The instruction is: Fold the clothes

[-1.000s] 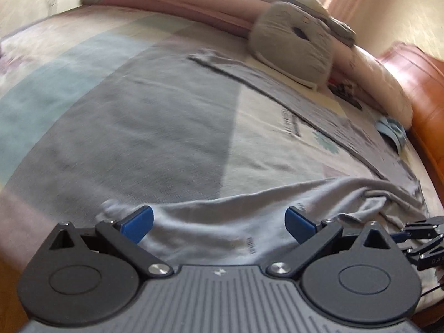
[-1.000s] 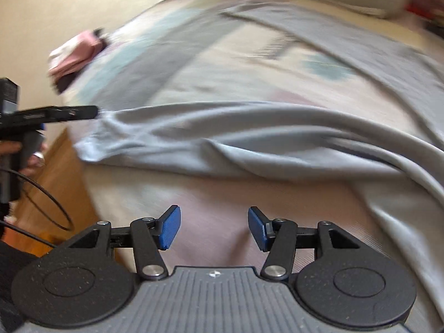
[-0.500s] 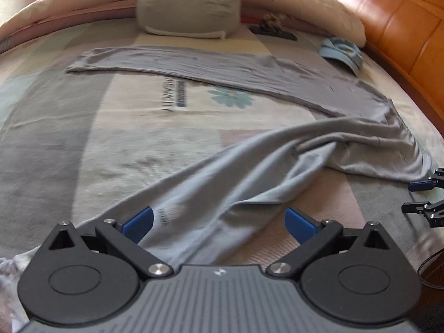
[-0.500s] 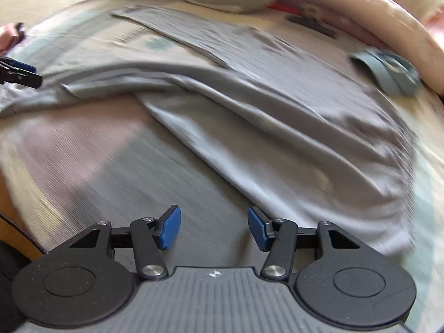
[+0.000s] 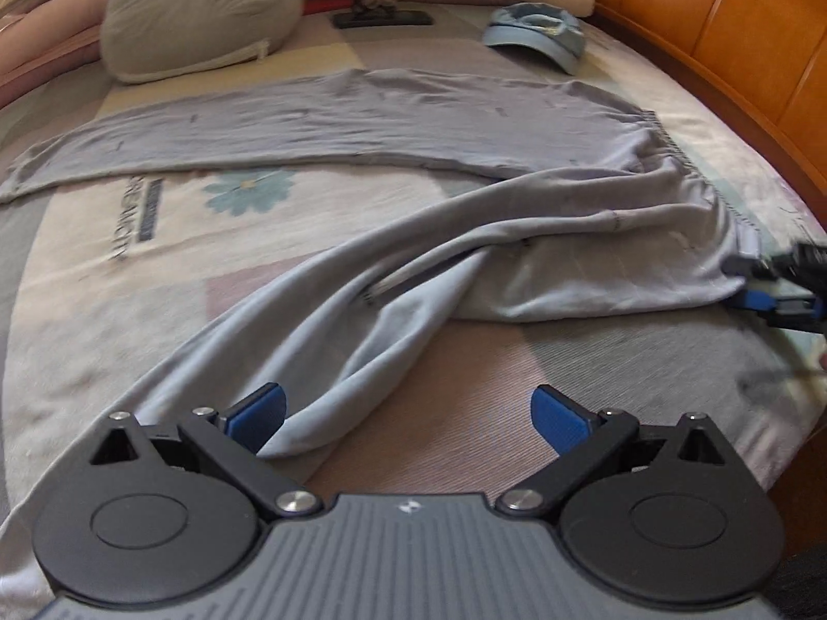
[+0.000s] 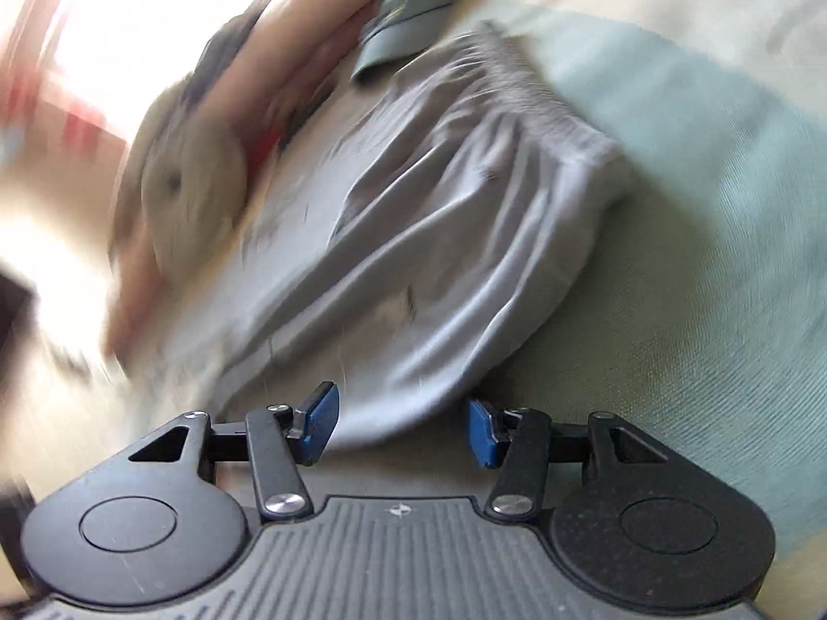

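Both handheld grippers are held with jaws spread wide and nothing between the blue pads: the left gripper (image 5: 408,416) at the near edge of the bed, the right gripper (image 6: 400,426) at the right, where it is also seen from the left wrist view as a dark blurred shape (image 5: 775,284) beside the waistband. A pair of long grey-blue jersey trousers (image 5: 362,124) is spread across the patchwork bedspread (image 5: 155,237), its long axis running left to right, with the gathered elastic waistband (image 6: 537,88) at the right. One leg lies flat and straight along the far side; the other leg (image 5: 362,320) is swung diagonally toward the near left, twisted and rumpled, its lower end reaching just under the left gripper's left pad. That near leg is judged the closer reach for the left gripper, the waist corner (image 6: 413,403) for the right one, since cloth already lies between the right pads without being pinched. Open bedspread is left between the two legs. Room is bounded by a grey cushion (image 5: 201,10) at the far left, a pale blue cap (image 5: 537,33) at the far right, and an orange wooden bed frame (image 5: 723,51) along the right. The right wrist view is smeared with blur, so finer detail there cannot be told.
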`<state>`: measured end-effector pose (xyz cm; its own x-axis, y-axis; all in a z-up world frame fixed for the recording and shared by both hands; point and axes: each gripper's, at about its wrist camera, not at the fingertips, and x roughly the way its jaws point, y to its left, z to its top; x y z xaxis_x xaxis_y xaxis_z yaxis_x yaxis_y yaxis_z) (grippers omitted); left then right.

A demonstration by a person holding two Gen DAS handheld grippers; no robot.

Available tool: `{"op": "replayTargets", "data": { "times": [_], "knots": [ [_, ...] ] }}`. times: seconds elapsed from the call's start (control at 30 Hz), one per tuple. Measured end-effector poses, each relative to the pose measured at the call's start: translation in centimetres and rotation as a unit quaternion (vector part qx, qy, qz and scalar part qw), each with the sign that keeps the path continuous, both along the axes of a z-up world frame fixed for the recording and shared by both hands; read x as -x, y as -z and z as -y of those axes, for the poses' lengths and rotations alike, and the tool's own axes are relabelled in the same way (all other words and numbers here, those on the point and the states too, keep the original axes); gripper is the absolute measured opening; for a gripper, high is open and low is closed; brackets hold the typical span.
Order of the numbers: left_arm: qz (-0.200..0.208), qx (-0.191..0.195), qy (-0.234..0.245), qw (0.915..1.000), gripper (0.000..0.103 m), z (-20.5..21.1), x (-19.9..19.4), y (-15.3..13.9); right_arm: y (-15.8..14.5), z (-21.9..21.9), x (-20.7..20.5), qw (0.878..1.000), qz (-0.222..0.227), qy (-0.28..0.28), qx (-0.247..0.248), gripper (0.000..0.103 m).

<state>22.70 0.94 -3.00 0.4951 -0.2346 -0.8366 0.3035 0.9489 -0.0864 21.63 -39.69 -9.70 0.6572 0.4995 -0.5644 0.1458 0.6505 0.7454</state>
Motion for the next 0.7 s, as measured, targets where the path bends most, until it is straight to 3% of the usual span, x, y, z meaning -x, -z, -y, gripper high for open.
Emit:
{"op": "replayTargets", "data": {
  "times": [0.1,0.27,0.4,0.47,0.5,0.53,0.6,0.7],
  "knots": [
    [-0.006,0.004,-0.001,1.0000,0.100,0.2,-0.4,0.1,0.9,-0.1,-0.8,0.999,0.009,0.032,-0.033,0.058],
    [-0.007,0.019,-0.008,0.9998,0.100,0.0,-0.5,0.2,1.3,-2.5,0.5,0.998,0.026,0.057,-0.028,0.059],
    [-0.007,0.019,-0.017,0.9997,0.100,0.1,-0.6,0.4,1.1,-3.8,-2.3,0.998,0.030,0.052,0.010,0.058],
    [-0.006,0.015,-0.016,0.9997,0.100,0.2,-0.5,0.5,0.9,-3.9,-2.5,0.998,0.021,0.058,0.022,0.043],
    [-0.005,0.010,-0.010,0.9999,0.100,0.2,-0.3,0.5,1.0,-3.7,-2.3,0.998,0.008,0.054,0.032,0.013],
    [-0.004,0.005,-0.005,1.0000,0.100,0.2,-0.1,0.5,1.1,-3.5,-2.0,0.998,-0.004,0.050,0.038,0.006],
    [-0.002,-0.005,0.006,1.0000,0.100,0.3,0.2,0.4,1.5,-2.5,-1.3,0.999,-0.009,0.047,0.013,0.005],
    [0.001,-0.020,0.022,0.9996,0.100,0.3,0.8,0.4,0.5,-2.1,-0.9,0.999,-0.006,0.034,0.025,0.005]
  ]
}}
